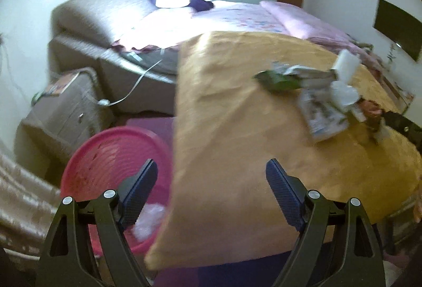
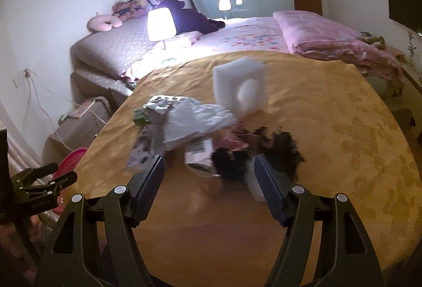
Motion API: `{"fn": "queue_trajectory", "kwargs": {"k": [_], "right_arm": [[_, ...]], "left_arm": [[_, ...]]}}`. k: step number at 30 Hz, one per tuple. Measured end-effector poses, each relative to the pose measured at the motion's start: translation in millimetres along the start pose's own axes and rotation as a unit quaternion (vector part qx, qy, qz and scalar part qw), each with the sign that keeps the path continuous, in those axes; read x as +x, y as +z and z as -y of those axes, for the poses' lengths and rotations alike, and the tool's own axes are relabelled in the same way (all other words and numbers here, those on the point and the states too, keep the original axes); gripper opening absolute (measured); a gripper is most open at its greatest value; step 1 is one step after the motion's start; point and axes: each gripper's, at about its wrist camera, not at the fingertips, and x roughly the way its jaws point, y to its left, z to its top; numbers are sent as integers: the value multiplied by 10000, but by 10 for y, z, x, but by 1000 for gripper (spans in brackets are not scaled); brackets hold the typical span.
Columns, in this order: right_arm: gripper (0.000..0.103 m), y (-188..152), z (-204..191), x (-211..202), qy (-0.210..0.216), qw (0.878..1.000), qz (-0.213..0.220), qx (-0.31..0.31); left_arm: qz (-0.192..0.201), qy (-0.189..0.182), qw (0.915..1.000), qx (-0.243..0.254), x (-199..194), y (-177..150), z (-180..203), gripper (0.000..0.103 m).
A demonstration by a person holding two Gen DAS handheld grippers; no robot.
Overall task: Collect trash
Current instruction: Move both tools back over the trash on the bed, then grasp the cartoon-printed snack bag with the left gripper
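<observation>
A table draped in a golden-yellow patterned cloth [image 2: 329,128] stands at the foot of a bed with pink floral bedding [image 2: 250,33], and the rubbish sits in a loose heap toward the middle of the tabletop. In the heap a white foam packing block with a scooped hollow [image 2: 237,84] stands tilted at the far side, a crumpled white paper sheet [image 2: 200,120] lies just in front of it, and a green and silver foil wrapper [image 2: 150,110] lies toward the left edge. A small white carton with a barcode [image 2: 199,152] and a dark frizzy clump [image 2: 279,152] lie nearest the near edge, touching one another.

The right gripper [image 2: 209,173] hangs over the near side of the heap with its fingers spread apart, the carton and dark clump showing between them; nothing is pinched.

The left gripper [image 1: 212,181] is off the table's left edge, fingers wide apart and empty. Below it on the floor sits a round pink ribbed plastic basket [image 1: 110,155], with something white and crumpled [image 1: 150,223] inside near its rim. A lit white table lamp [image 2: 161,23] glows beside the bed.
</observation>
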Motion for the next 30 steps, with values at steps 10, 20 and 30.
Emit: {"fn": "queue_trajectory", "kwargs": {"k": [10,20,30], "right_arm": [[68,-20,203,-74,-63,9996,89,252],[68,-15,340,-100,-140,9990,128,411],[68,-30,413,-67,-169,9985,91,522]], "left_arm": [[121,-586,9975,372,81,281,655,81],[-233,-933,9941,504,478,426,1048,80],[-395,-1050,9921,561,675,415,1049,44]]}}
